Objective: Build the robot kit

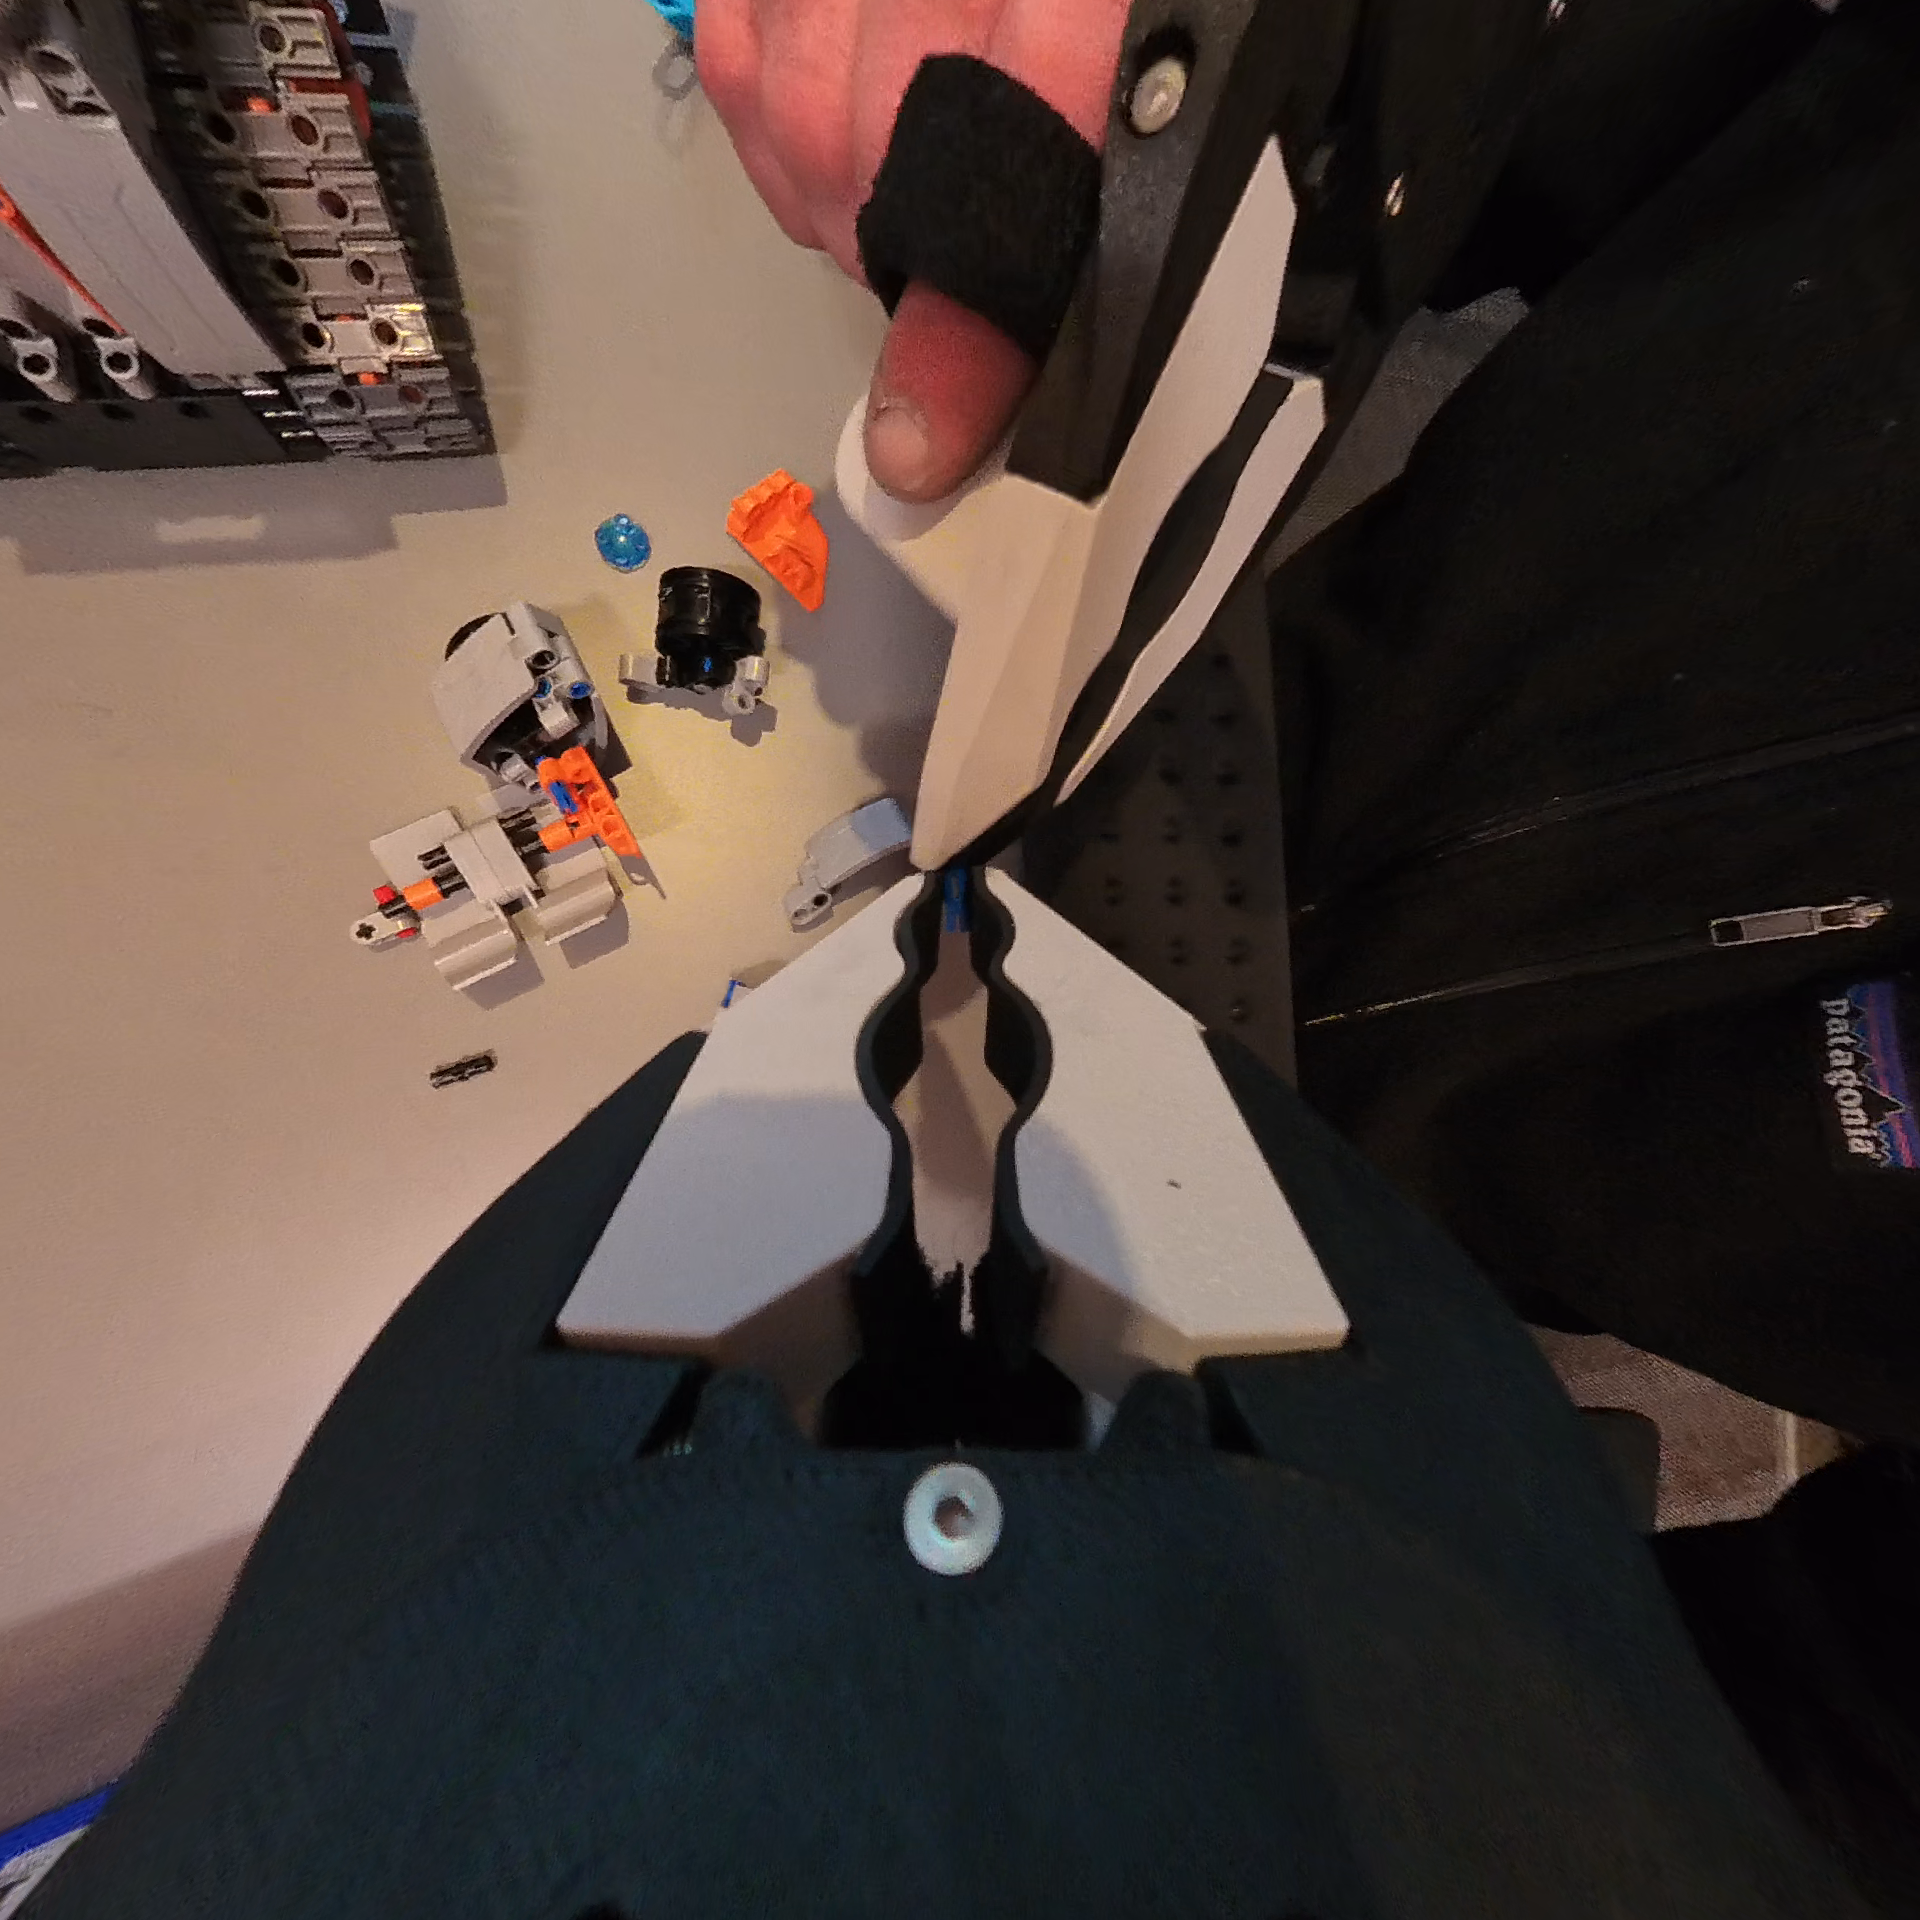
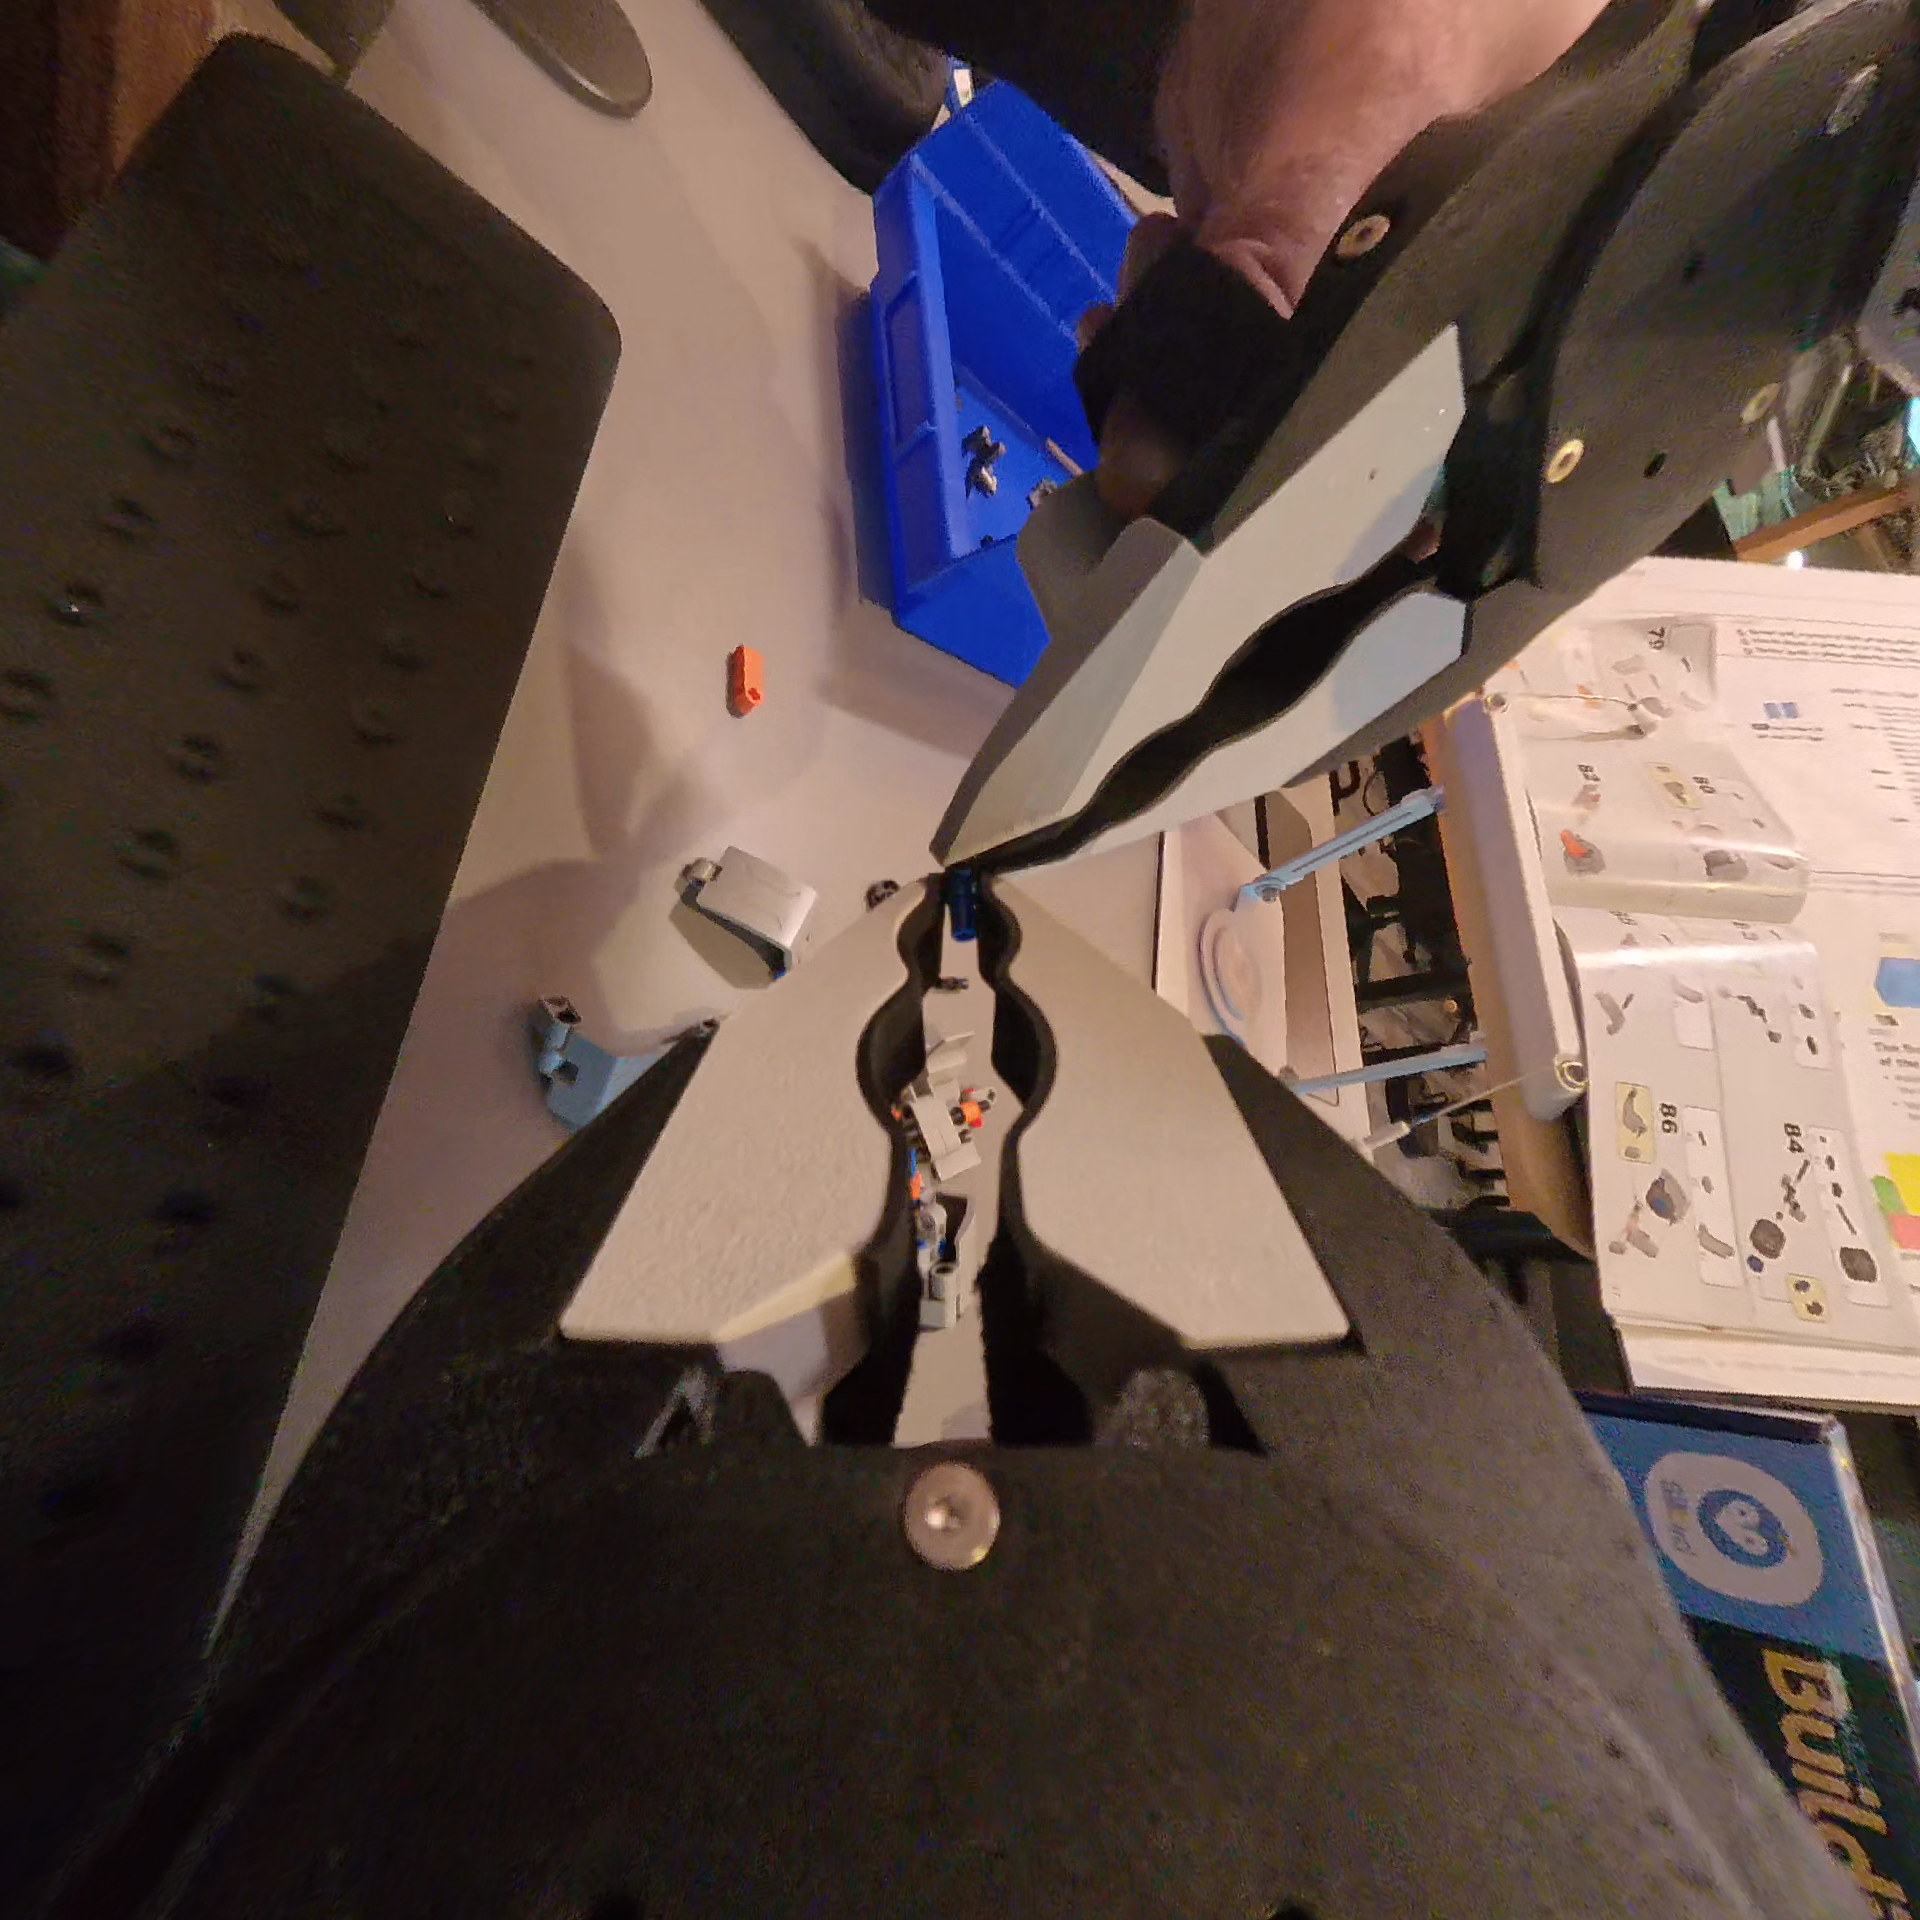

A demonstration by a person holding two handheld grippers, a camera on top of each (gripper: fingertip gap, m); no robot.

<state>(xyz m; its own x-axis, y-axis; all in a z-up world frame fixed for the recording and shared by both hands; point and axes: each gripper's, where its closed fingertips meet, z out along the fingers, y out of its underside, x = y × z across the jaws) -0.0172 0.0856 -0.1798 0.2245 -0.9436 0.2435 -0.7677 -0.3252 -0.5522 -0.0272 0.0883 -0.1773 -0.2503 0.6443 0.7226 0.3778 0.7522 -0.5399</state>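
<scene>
My left gripper (image 1: pixel 956 883) has its jaws closed on a small blue pin (image 1: pixel 956 896), pinched right at the fingertips. My right gripper (image 2: pixel 961 894) meets it tip to tip and its jaws are also closed on the same blue pin, seen in the right wrist view at (image 2: pixel 961 904). The pin is thus held between both grippers above the worktop (image 1: pixel 644 312), touching neither the surface nor any other part.

In the left wrist view the right gripper comes in from the upper right, with a hand (image 1: pixel 894 156) on it; one finger wears a black fabric sleeve (image 1: pixel 977 208). In the right wrist view the left gripper comes in likewise from the upper right.

On the worktop below the grippers, left wrist view:
- grey, black and orange brick assembly (image 1: pixel 520 790), well apart from the grippers
- black wheel hub on a grey curved piece (image 1: pixel 701 634), just beside an orange wedge piece (image 1: pixel 784 540)
- translucent blue round stud (image 1: pixel 621 542)
- grey curved panel (image 1: pixel 847 852), near the gripper tips
- short black pin (image 1: pixel 462 1070), lying alone
- large grey and black brick model (image 1: pixel 229 239), towards the far left corner

Right wrist view:
- blue parts bin (image 2: pixel 966 384) on the worktop
- small orange piece (image 2: pixel 745 681), apart from the bin
- grey curved piece (image 2: pixel 748 914), near the tips
- light blue piece (image 2: pixel 571 1060)
- open instruction booklet (image 2: pixel 1714 935) at the right edge
- black perforated board (image 2: pixel 260 727) along the left side
</scene>
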